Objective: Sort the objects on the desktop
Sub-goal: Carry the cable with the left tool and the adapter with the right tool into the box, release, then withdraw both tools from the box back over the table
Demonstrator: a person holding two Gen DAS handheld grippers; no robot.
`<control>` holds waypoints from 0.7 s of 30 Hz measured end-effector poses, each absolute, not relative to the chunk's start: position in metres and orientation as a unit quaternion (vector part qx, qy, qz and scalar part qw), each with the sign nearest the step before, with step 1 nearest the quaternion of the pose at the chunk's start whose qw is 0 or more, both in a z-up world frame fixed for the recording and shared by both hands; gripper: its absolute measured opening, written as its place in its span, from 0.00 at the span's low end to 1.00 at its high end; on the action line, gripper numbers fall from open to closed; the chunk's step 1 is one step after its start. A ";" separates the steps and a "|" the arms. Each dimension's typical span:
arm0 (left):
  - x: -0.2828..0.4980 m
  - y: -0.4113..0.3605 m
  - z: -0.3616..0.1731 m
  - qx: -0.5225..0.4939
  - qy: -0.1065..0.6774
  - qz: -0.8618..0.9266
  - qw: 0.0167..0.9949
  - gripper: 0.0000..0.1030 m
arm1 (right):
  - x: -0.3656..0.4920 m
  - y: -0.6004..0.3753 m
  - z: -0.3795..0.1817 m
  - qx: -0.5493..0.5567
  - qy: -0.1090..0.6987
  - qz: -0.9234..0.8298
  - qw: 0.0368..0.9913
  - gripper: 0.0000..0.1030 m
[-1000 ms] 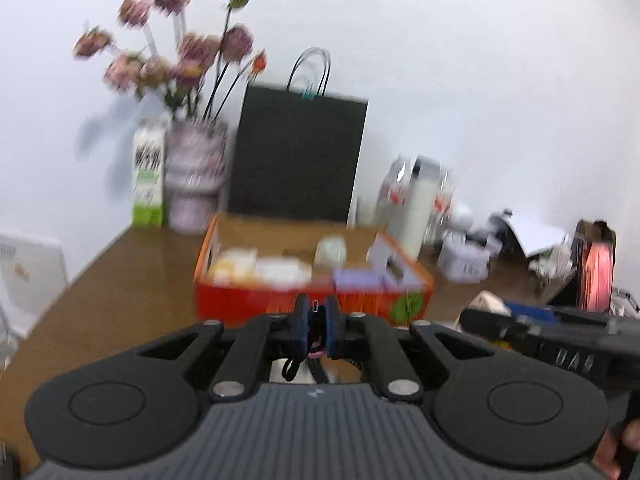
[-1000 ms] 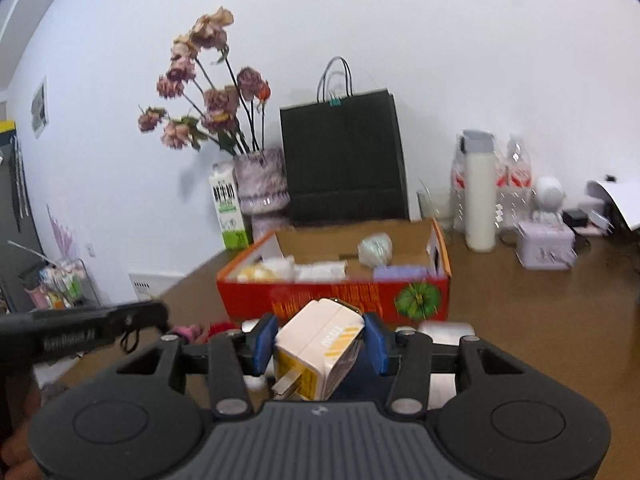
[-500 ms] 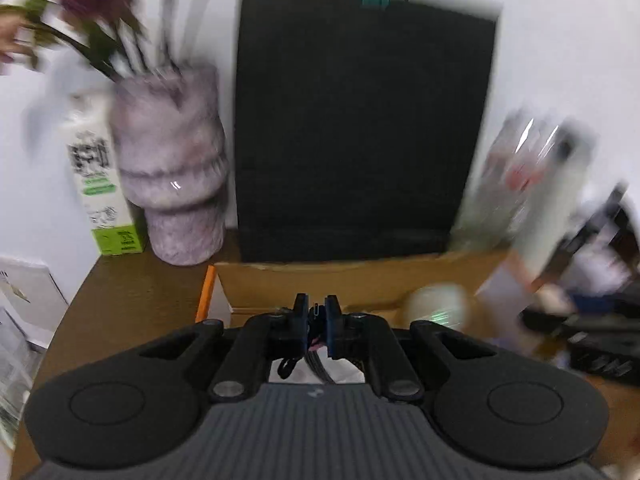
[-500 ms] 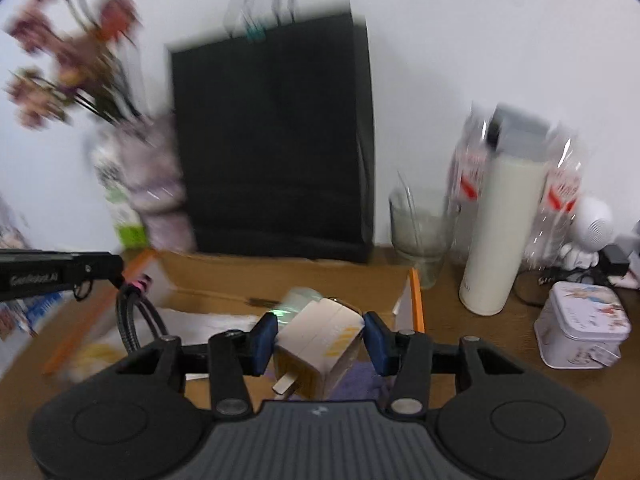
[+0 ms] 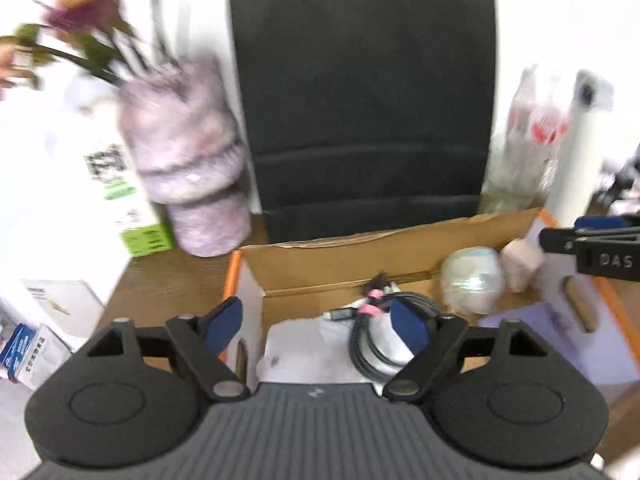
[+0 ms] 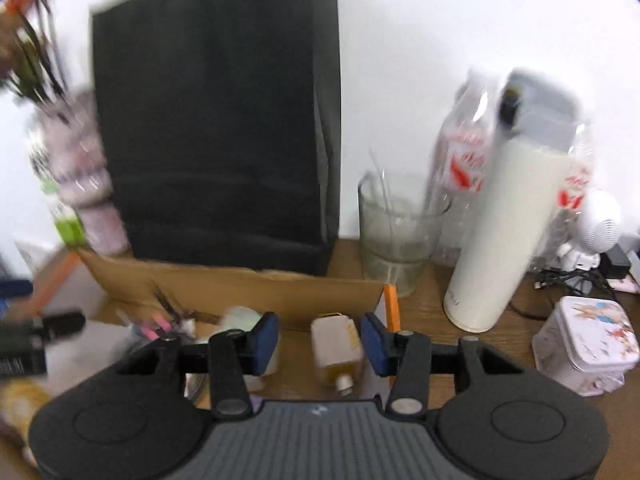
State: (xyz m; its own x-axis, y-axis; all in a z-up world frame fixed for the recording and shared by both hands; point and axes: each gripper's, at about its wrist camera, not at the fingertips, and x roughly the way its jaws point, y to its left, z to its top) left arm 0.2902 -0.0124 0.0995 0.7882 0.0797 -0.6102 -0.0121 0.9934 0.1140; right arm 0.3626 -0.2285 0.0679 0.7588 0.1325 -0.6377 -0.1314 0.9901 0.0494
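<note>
Left claw (image 5: 316,326) opening above cable (image 5: 370,334) | right claw (image 6: 320,338) released, charger (image 6: 336,350) between

Both grippers were the same build: the left gripper (image 5: 318,324) and right gripper (image 6: 319,338) had matte black linkage arms, round silver pivot screws, blue pads (image 5: 409,326), two big disc-shaped housings and a ribbed grey body with a tiny white logo.

A cluttered home desk (image 6: 432,312): flower vase (image 5: 188,160), thermos (image 6: 504,232), paper bag (image 5: 360,100).
</note>
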 end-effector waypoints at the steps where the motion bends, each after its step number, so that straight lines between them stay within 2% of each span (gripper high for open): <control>1: 0.271 -0.013 0.106 0.039 0.309 0.019 0.950 1.00 | 0.349 -0.230 0.074 0.006 0.330 0.077 0.941 0.50; 4: 0.197 -0.013 0.105 -0.013 0.271 -0.026 0.962 1.00 | 0.295 -0.228 0.087 0.014 0.302 0.099 0.948 0.63; 11: 0.086 -0.019 0.088 -0.027 0.255 -0.016 0.966 1.00 | 0.179 -0.217 0.093 -0.008 0.289 0.128 0.949 0.63; 13: 0.061 -0.015 0.079 -0.020 0.247 -0.003 0.969 1.00 | 0.142 -0.223 0.096 0.009 0.284 0.131 0.950 0.71; 15: 0.036 -0.008 0.061 -0.014 0.242 -0.005 0.970 1.00 | 0.104 -0.227 0.090 0.011 0.281 0.142 0.949 0.73; 18: 0.011 0.000 0.035 -0.005 0.274 0.001 0.962 1.00 | 0.052 -0.228 0.070 0.012 0.285 0.145 0.947 0.73; 21: -0.013 0.009 0.023 -0.038 0.296 0.005 0.955 1.00 | 0.011 -0.231 0.049 0.031 0.287 0.138 0.948 0.73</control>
State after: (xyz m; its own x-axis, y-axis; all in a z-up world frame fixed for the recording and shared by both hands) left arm -0.0128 0.0094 0.0233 0.8251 -0.0122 -0.5649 -0.0329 0.9970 -0.0696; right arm 0.0110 -0.2314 0.0493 0.7975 0.2784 -0.5353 -0.2428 0.9603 0.1377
